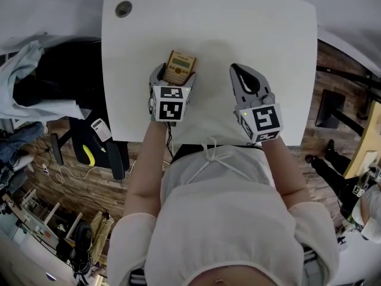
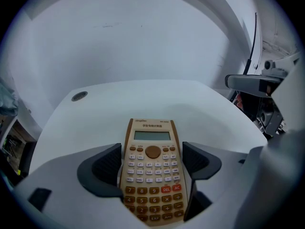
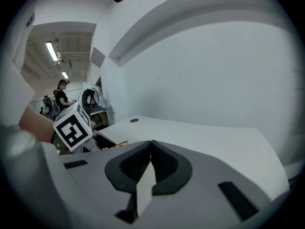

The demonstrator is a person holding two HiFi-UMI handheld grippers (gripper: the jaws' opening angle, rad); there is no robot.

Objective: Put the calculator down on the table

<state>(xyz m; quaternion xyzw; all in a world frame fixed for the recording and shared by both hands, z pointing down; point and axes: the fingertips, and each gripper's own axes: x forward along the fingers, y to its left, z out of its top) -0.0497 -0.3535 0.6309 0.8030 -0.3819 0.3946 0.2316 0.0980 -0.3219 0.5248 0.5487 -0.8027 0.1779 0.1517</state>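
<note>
A tan calculator (image 1: 179, 66) with a small screen and brown and white keys lies face up between the jaws of my left gripper (image 1: 176, 75), over the near middle of the white table (image 1: 250, 22). In the left gripper view the dark pads press both long sides of the calculator (image 2: 152, 144), with its screen end sticking out forward; the left gripper (image 2: 153, 163) is shut on it. Whether it touches the tabletop cannot be told. My right gripper (image 1: 234, 70) hovers to its right, jaws closed together and empty (image 3: 151, 145).
A round cable grommet (image 1: 123, 8) sits at the table's far left corner. A white wall (image 2: 143, 42) rises behind the table. Left of the table stand a dark chair and clothing (image 1: 41, 76). Wooden floor lies around. The table's near edge runs just behind both grippers.
</note>
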